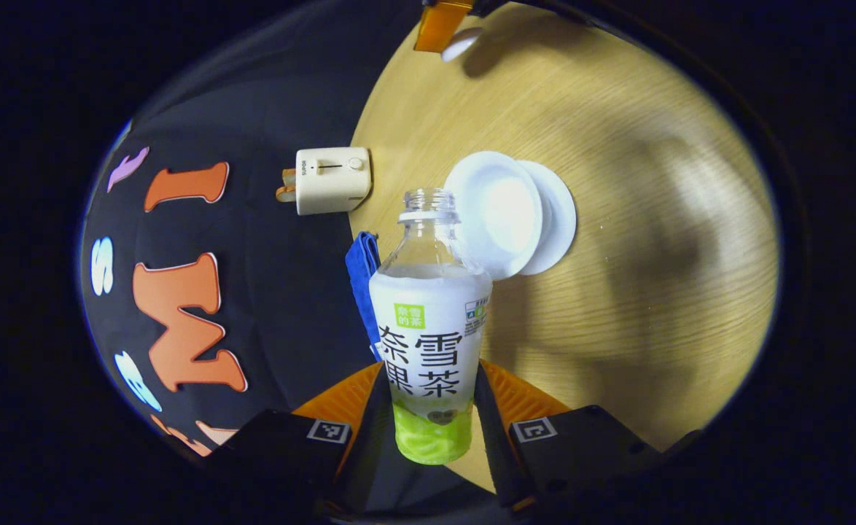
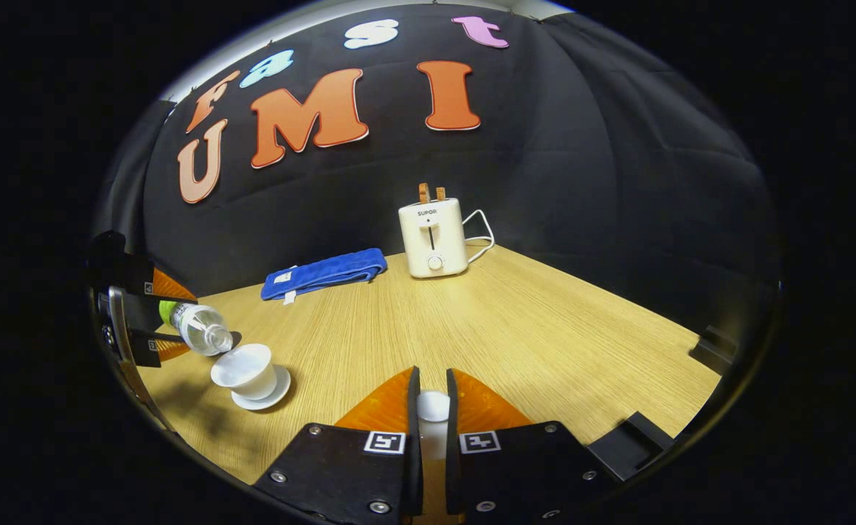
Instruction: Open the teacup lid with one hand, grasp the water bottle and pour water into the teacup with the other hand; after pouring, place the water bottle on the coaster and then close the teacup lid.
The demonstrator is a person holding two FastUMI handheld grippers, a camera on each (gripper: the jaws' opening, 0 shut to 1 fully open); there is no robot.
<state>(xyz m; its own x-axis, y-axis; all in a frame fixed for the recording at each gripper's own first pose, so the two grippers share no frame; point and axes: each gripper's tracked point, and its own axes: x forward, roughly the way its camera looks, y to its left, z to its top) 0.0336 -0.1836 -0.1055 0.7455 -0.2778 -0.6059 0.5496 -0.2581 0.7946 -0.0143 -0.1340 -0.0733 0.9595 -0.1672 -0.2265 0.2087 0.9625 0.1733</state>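
Note:
My left gripper (image 1: pixel 428 383) is shut on the lower body of an uncapped water bottle (image 1: pixel 428 321) with a white and green label. The bottle is tipped on its side, its open mouth beside the rim of the white teacup (image 1: pixel 497 211), which stands lidless on its saucer (image 1: pixel 559 219). In the right gripper view the same bottle (image 2: pixel 196 328) leans over the teacup (image 2: pixel 242 368) at far left, held by the left gripper (image 2: pixel 152 319). My right gripper (image 2: pixel 430 380) is shut on the small white lid (image 2: pixel 433 405), held above the table. That gripper (image 1: pixel 442 25) also appears at the top of the left gripper view.
A cream toaster (image 2: pixel 433 237) stands at the back of the wooden table (image 2: pixel 545 335), with a folded blue towel (image 2: pixel 324 273) to its left. Black fixtures (image 2: pixel 712 348) sit at the table's right edge.

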